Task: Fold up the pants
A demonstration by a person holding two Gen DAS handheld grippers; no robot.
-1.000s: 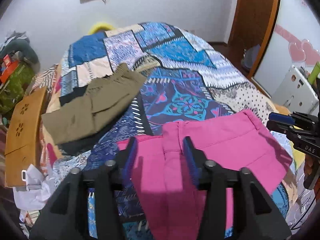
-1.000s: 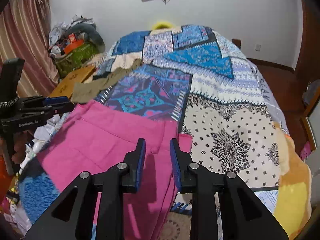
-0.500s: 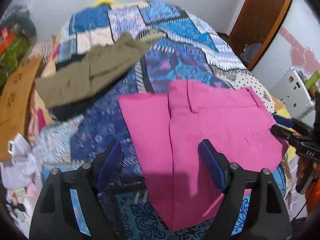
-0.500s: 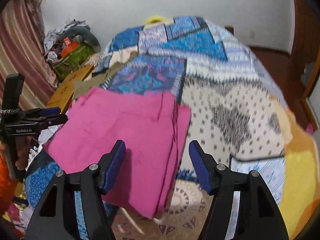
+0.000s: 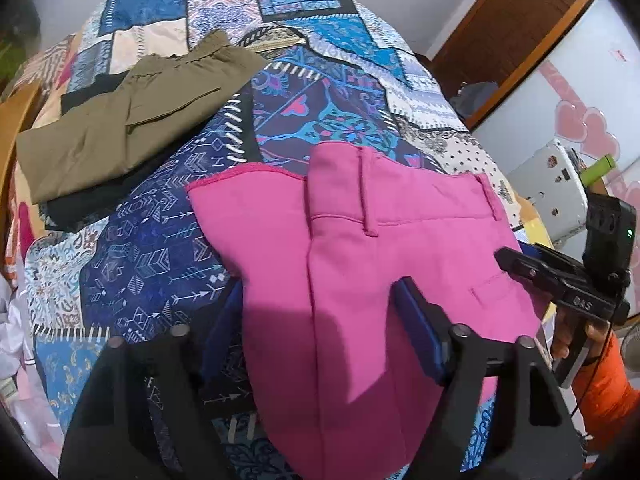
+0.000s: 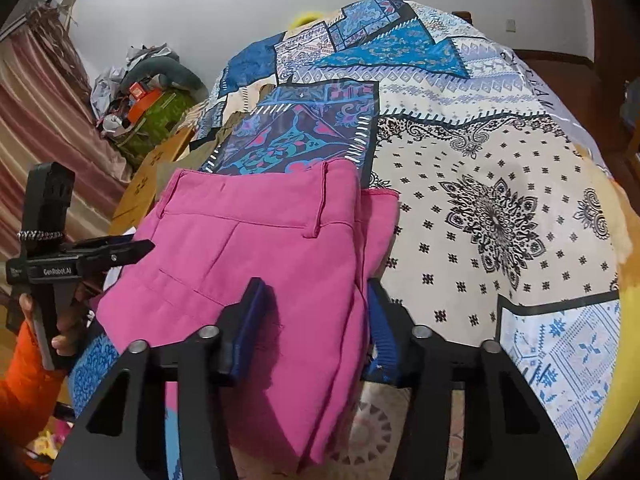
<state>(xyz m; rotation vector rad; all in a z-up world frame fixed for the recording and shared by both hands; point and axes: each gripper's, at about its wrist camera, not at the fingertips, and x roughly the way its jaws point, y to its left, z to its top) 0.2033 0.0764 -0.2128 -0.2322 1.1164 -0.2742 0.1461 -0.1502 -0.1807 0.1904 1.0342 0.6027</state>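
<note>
Pink pants (image 5: 360,264) on patchwork bedspread (image 5: 160,248) (olive pants (image 5: 120,128) probably folded beyond), both tools agape, empty.

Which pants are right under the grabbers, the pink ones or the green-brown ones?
The pink pants. Both open grippers sit over them, while the olive pants lie folded farther up the bed on a dark garment.

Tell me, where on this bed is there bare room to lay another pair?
Free: the dotted cream quilt right of the pink pants, and the blue patchwork beyond the folded olive pants. Crowded: the left edge around the olive pile.
</note>
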